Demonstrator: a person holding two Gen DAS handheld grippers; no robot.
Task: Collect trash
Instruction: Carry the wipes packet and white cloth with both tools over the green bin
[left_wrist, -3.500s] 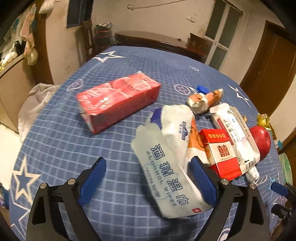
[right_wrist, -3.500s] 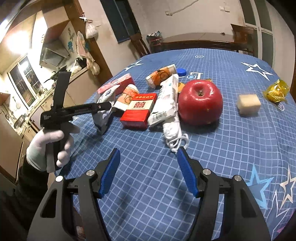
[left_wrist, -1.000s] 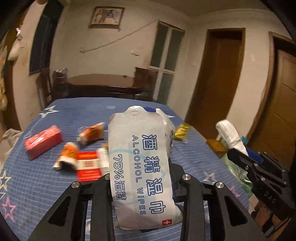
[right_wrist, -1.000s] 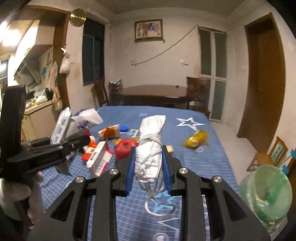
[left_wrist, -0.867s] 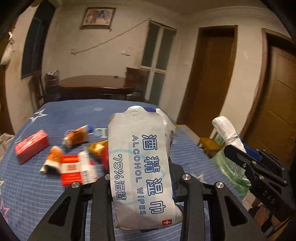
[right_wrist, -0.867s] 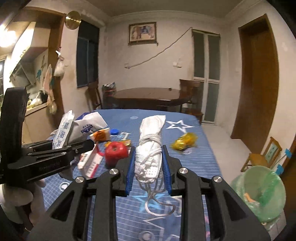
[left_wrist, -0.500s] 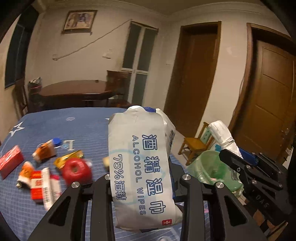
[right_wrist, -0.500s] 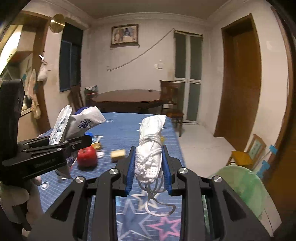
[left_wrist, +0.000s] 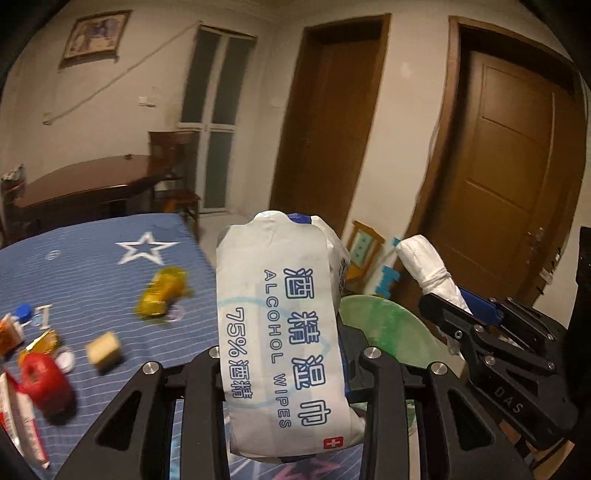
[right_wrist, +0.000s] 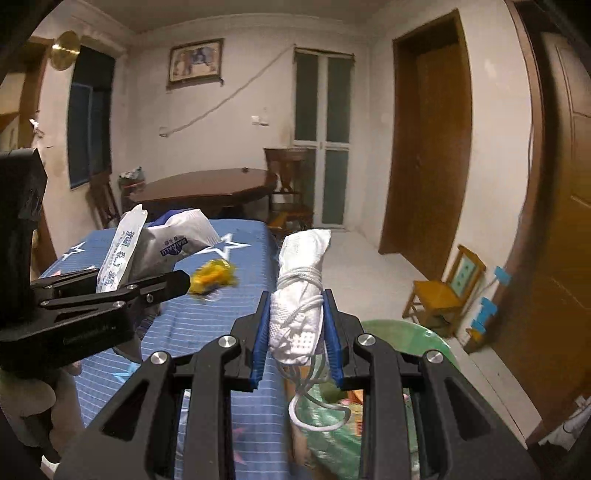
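My left gripper (left_wrist: 288, 354) is shut on a white alcohol wipes packet (left_wrist: 280, 328) with a second white wrapper behind it; both show in the right wrist view (right_wrist: 122, 251). My right gripper (right_wrist: 297, 332) is shut on a rolled white face mask (right_wrist: 301, 295) whose strings hang below. The mask also shows in the left wrist view (left_wrist: 428, 269). A bin lined with a green bag (left_wrist: 384, 328) stands just past the table's right edge, below both grippers (right_wrist: 406, 336).
On the blue star-print tablecloth (left_wrist: 92, 273) lie a yellow wrapper (left_wrist: 162, 291), a beige block (left_wrist: 104, 349), a red apple (left_wrist: 44, 380) and other packets at far left. A small wooden chair (right_wrist: 443, 288) and brown doors (left_wrist: 509, 177) stand to the right.
Both grippers, once open over the table, now hold their trash and have swung right past the table edge. The green-lined bin has come closer, below them.
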